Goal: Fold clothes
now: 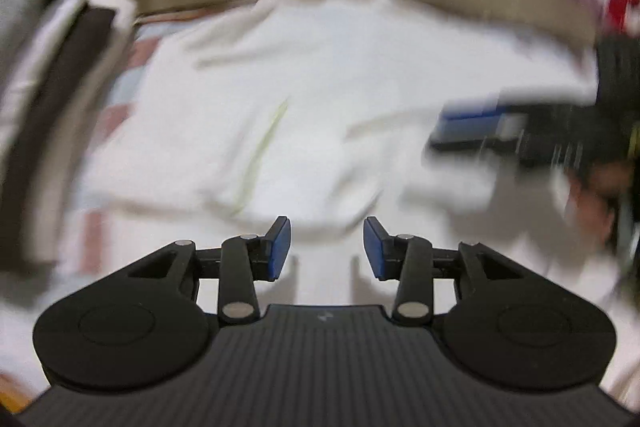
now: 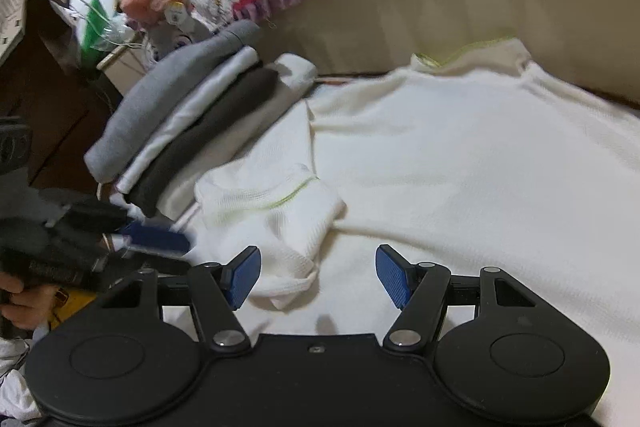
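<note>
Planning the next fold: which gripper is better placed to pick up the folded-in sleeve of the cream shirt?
Probably the right gripper: its jaws stand open directly before the sleeve. The left gripper, open too, faces the shirt body.

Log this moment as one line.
step: fold white shirt | shirt: spread flat, one sleeve folded in | left gripper: open, empty | right gripper: open, empty | folded stack: beside shirt
</note>
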Demonstrator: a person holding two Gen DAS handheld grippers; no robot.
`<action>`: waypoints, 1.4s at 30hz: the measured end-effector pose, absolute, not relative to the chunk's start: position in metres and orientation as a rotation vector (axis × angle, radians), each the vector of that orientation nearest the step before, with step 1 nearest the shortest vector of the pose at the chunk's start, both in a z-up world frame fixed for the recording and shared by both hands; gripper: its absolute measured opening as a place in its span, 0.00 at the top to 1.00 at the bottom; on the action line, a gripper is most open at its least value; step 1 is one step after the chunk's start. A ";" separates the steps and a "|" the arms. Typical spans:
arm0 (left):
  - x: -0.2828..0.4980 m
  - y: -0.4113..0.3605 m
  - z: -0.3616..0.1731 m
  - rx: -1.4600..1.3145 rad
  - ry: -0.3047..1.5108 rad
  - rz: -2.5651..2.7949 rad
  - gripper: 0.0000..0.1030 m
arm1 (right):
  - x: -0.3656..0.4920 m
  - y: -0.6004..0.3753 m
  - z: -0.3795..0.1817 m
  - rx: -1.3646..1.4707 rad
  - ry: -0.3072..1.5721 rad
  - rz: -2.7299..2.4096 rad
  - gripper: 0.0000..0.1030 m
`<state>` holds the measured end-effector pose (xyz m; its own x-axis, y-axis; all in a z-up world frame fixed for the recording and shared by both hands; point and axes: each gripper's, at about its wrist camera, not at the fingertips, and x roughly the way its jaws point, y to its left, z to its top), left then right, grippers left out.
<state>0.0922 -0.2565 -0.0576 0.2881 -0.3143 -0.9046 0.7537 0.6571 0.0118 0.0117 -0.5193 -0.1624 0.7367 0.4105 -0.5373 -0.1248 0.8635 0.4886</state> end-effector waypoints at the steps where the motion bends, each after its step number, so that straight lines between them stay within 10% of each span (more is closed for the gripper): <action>1: 0.092 -0.252 -0.047 0.578 1.044 -0.739 0.59 | 0.012 -0.518 -0.161 0.441 0.677 0.314 0.32; 6: 0.100 -0.251 -0.029 0.909 0.992 -0.672 0.46 | 0.017 -0.512 -0.166 0.483 0.682 0.343 0.32; 24: 0.143 -0.254 -0.152 0.017 0.922 -0.521 0.33 | -0.013 -0.512 -0.176 0.530 0.861 0.243 0.32; 26: 0.137 -0.254 -0.151 -0.034 0.897 -0.482 0.46 | -0.015 -0.510 -0.179 0.468 0.862 0.273 0.32; 27: 0.132 -0.253 -0.150 -0.055 0.886 -0.467 0.84 | -0.015 -0.510 -0.179 0.446 0.852 0.275 0.32; 28: 0.125 -0.252 -0.147 -0.068 0.872 -0.449 0.91 | -0.014 -0.511 -0.180 0.434 0.842 0.278 0.32; 35: 0.014 -0.192 -0.092 -0.466 0.568 0.003 0.89 | -0.006 -0.515 -0.198 0.557 0.864 0.312 0.32; 42: -0.040 -0.228 -0.153 -0.552 0.902 0.086 0.89 | -0.007 -0.520 -0.206 0.732 0.892 0.326 0.32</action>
<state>-0.0402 -0.2280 -0.1528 0.6266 -0.1555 -0.7637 -0.2976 0.8579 -0.4189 -0.0073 -0.5202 -0.2062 0.6006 0.5424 -0.5874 0.0356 0.7158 0.6974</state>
